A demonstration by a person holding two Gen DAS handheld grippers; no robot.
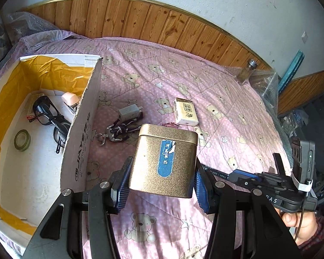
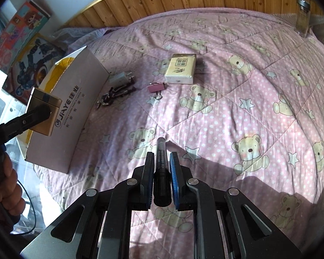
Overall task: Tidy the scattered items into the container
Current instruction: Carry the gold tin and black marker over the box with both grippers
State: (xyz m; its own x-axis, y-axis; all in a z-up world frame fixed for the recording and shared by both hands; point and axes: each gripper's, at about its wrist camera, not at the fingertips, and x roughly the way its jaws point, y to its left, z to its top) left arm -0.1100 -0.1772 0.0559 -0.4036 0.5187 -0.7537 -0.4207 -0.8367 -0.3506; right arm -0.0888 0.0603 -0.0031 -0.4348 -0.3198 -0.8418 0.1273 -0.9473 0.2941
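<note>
My left gripper (image 1: 162, 172) is shut on a gold tin (image 1: 164, 159) with a blue label, held above the pink quilt just right of the white cardboard box (image 1: 80, 138). The same gold tin (image 2: 44, 111) shows at the box's (image 2: 75, 112) near corner in the right wrist view. My right gripper (image 2: 162, 157) is shut on a black pen (image 2: 161, 168) that points forward between the fingers. On the quilt lie a tissue pack (image 1: 185, 112) (image 2: 180, 69), a grey charger plug (image 1: 129, 113) (image 2: 121, 77), a metal clip tangle (image 1: 116, 132) (image 2: 114, 95) and a pink binder clip (image 2: 156, 87).
Inside the box lie black glasses (image 1: 49, 116), a tape roll (image 1: 22, 140) and a small pink item (image 1: 70, 99). A glass jar (image 1: 246, 72) (image 2: 302, 19) stands at the quilt's far edge by the wooden wall panel (image 1: 140, 19). Colourful boxes (image 2: 26, 49) lean beyond the container.
</note>
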